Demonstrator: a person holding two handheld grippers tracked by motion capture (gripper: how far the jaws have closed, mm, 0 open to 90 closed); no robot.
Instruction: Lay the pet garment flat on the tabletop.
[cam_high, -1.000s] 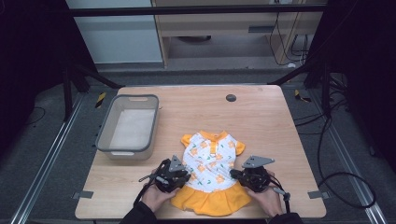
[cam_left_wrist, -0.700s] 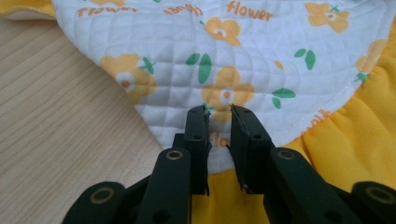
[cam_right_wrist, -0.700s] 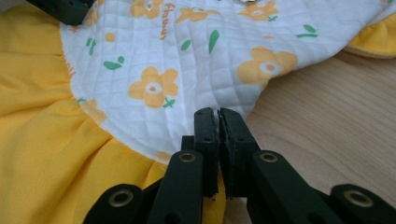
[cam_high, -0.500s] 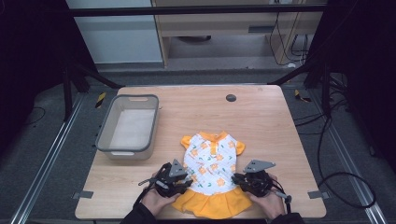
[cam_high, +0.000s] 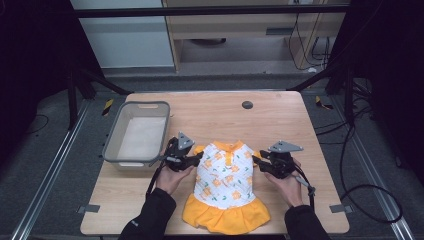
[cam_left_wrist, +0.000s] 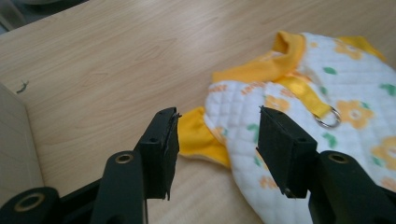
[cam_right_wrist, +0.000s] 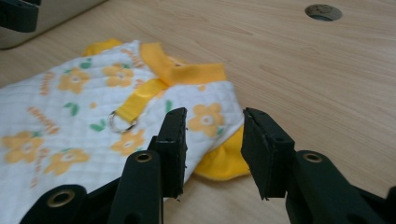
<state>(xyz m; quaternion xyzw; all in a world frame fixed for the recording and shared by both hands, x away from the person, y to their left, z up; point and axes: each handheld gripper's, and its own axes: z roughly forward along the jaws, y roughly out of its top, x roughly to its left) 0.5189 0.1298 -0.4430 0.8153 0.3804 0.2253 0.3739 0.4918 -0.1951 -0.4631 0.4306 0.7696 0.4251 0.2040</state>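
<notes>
Our left gripper (cam_high: 199, 158) and right gripper (cam_high: 256, 161) have moved up from the skirt to the sleeves of the dress (cam_high: 225, 186) near the table's front edge; both gape, released, poised to pinch.

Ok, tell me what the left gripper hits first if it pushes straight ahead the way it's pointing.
Most likely the yellow sleeve of the little dress: it lies just beyond the open jaws of the left gripper. How high the gripper rides above the table is unclear.
</notes>
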